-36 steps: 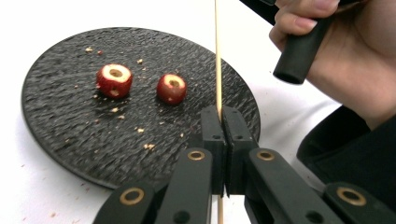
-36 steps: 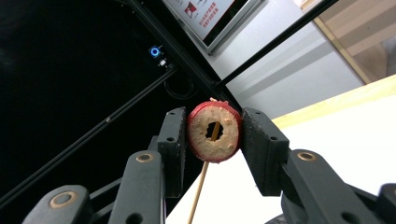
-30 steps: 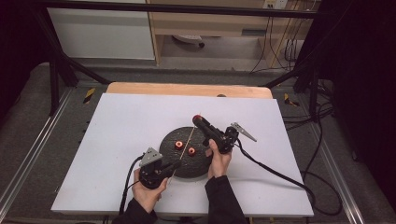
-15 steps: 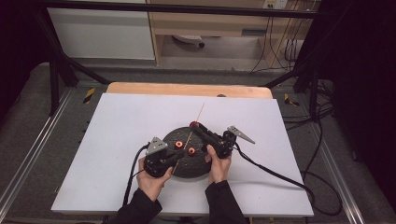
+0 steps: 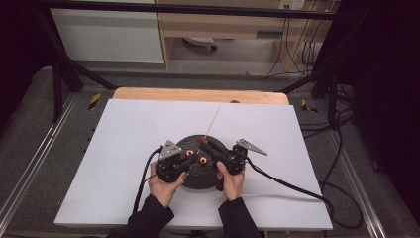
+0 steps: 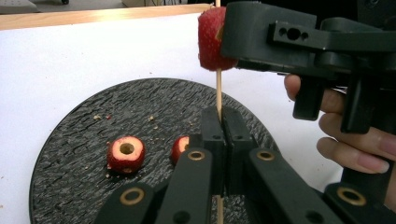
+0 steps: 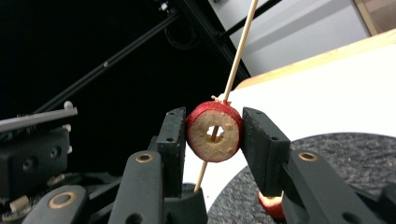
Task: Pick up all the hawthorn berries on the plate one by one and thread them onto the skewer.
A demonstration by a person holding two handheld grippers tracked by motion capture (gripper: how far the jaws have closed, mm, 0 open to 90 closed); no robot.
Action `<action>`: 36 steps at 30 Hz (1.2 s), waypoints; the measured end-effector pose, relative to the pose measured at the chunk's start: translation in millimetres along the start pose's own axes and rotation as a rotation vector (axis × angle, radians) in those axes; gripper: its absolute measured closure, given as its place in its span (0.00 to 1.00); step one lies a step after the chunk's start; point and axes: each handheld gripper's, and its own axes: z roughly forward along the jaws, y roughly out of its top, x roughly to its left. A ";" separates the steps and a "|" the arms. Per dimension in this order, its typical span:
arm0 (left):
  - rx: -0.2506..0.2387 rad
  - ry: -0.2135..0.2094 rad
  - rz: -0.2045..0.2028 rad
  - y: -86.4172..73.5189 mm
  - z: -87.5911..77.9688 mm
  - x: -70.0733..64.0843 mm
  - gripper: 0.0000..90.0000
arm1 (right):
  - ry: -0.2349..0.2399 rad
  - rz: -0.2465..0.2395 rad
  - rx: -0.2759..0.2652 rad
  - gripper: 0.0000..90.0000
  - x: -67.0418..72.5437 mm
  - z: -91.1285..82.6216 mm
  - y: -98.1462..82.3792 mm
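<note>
At centre frame the right gripper (image 7: 214,135) squeezes a soft, cored red fruit slice (image 7: 214,137) by its skin while the left gripper (image 6: 219,135) pinches the thin, snappable wooden skewer (image 6: 218,91) threaded through it; light grips should suit both

A round plate (image 5: 194,174) lies on the near middle of the table (image 5: 124,139), with two fruit pieces (image 6: 126,154) on it side by side. The left gripper (image 5: 184,161) sits over the plate's left part and the right gripper (image 5: 203,144) over its right part, each with a hand behind it at the near edge. A skewer (image 5: 214,120) runs from the left gripper's jaws through a fruit piece (image 7: 215,137) between the right gripper's jaws and on toward the far side of the table.
</note>
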 end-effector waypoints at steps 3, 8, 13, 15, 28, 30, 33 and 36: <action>0.002 -0.007 0.000 -2.1 0.1 0.7 0.99 | -0.003 -0.008 0.024 0.68 -0.8 -1.0 0.0; 0.005 -0.013 0.010 -5.6 -4.4 4.2 0.99 | -0.027 -0.044 0.054 0.59 0.3 -3.4 3.3; 0.019 -0.012 0.021 -11.9 -12.3 11.6 0.99 | -0.063 -0.091 0.101 0.42 -2.6 -14.6 14.1; 0.030 -0.010 0.031 -15.2 -15.8 15.2 0.99 | -0.089 -0.110 0.132 0.35 -5.1 -18.4 18.3; 0.093 -0.003 0.072 -36.7 -48.6 37.5 0.99 | -0.174 -0.236 0.417 0.08 -20.6 -27.1 31.2; 0.099 -0.002 0.072 -40.1 -54.4 41.7 0.99 | -0.195 -0.257 0.466 0.06 -22.6 -26.2 32.4; 0.114 0.007 0.077 -44.8 -60.4 46.8 0.99 | -0.207 -0.290 0.530 0.07 -22.5 -23.0 33.6; 0.124 0.012 0.080 -49.8 -66.4 51.6 0.99 | -0.211 -0.313 0.594 0.07 -20.3 -16.0 35.0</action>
